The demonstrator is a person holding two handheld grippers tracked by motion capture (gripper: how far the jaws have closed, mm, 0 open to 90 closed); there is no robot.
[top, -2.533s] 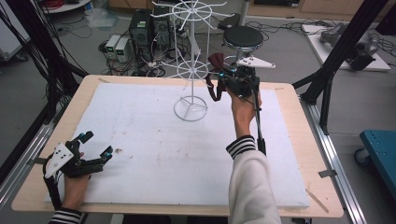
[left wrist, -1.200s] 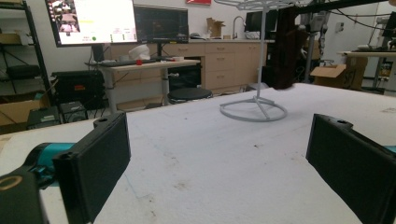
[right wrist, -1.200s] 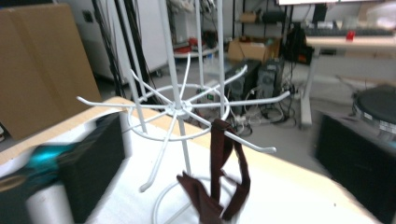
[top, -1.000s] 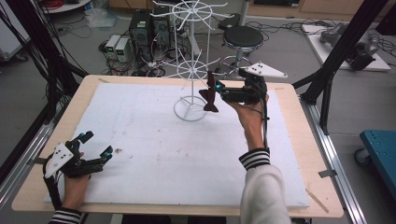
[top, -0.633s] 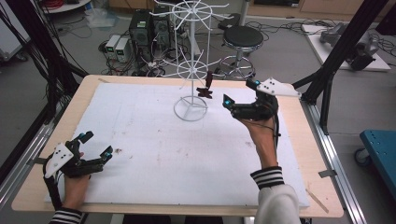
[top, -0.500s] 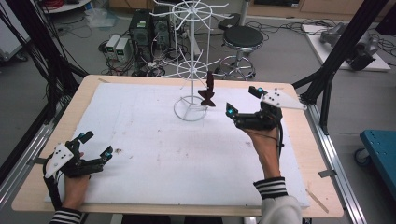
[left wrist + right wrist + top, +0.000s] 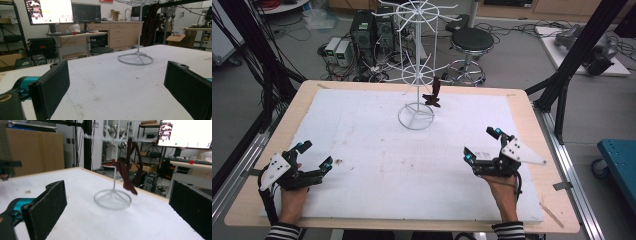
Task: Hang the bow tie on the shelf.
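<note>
A dark red piece of cloth [image 7: 433,93] hangs from one arm of the lower ring of a white wire rack [image 7: 416,75]. It does not touch the table. In the right gripper view the cloth [image 7: 130,167] hangs twisted beside the thin pole of the rack [image 7: 113,165], above its round base.

The rack stands on a white mat [image 7: 377,150] at the far middle of the wooden table [image 7: 532,120].

The right gripper [image 7: 482,145] is near the front right part of the mat, well apart from the rack. Its jaws stand wide apart and hold nothing. The right hand [image 7: 502,192] grips it from behind.

The left gripper [image 7: 315,155] is at the front left of the mat, also with jaws spread and nothing between them, held by the left hand [image 7: 292,200].

Behind the table stand a black stool [image 7: 469,40] and computer cases [image 7: 369,32] on the floor.
</note>
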